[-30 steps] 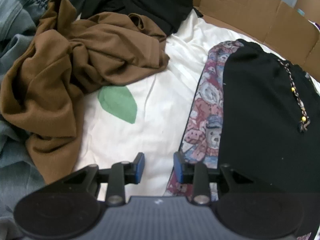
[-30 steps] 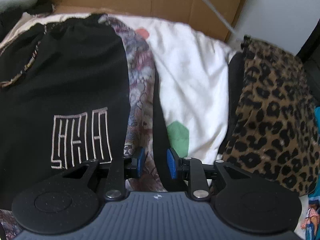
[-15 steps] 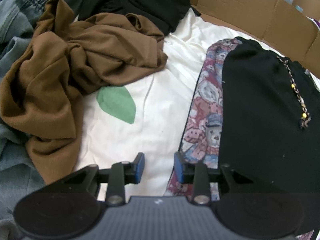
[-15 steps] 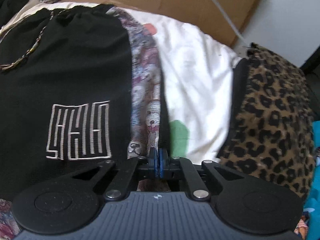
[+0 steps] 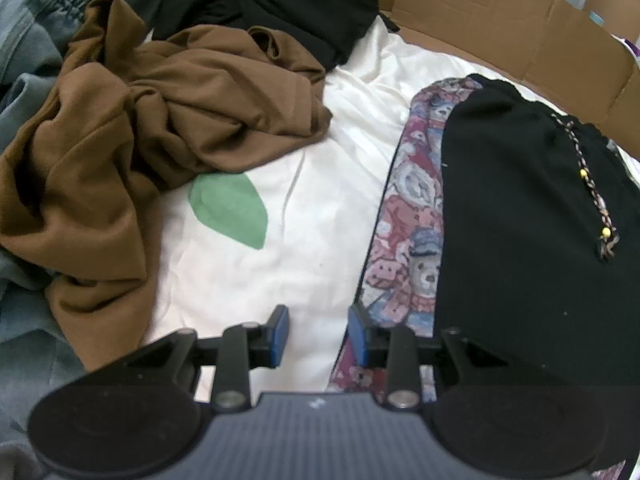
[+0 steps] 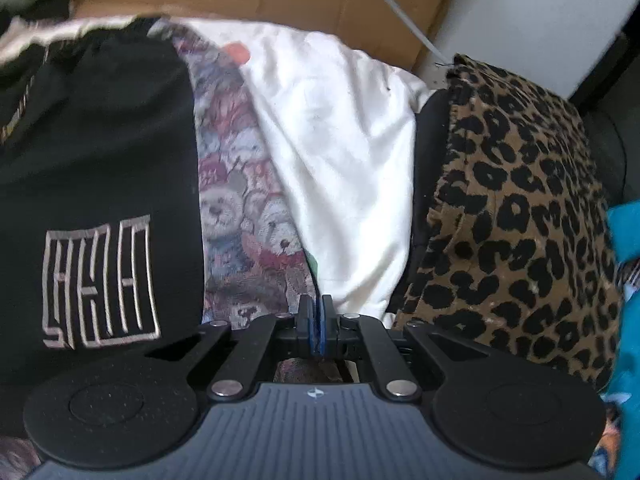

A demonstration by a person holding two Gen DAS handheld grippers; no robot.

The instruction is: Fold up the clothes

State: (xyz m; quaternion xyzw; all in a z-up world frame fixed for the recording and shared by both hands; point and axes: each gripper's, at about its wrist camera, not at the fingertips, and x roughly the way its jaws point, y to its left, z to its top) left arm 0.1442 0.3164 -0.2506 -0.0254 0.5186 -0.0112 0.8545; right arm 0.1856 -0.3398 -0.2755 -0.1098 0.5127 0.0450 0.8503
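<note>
Right wrist: unreadable embroidered logo (image 6: 100, 284)

Left wrist view: crumpled garment (image 5: 168, 128) lies left on the sheet (image 5: 304, 240). Folded garment (image 5: 532, 248) lies right, on top of the bear-print fabric (image 5: 412, 216). Cardboard wall (image 5: 500, 28) stands behind. Right wrist view: spotted garment (image 6: 516, 208) far right.

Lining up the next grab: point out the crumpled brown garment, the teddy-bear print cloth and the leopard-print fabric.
Crumpled brown garment (image 5: 168, 120): left wrist view, on its bunched middle folds.
Teddy-bear print cloth (image 5: 412, 216): left wrist view, on the strip showing beside the black garment.
Leopard-print fabric (image 6: 520, 208): right wrist view, on its spotted middle.
</note>
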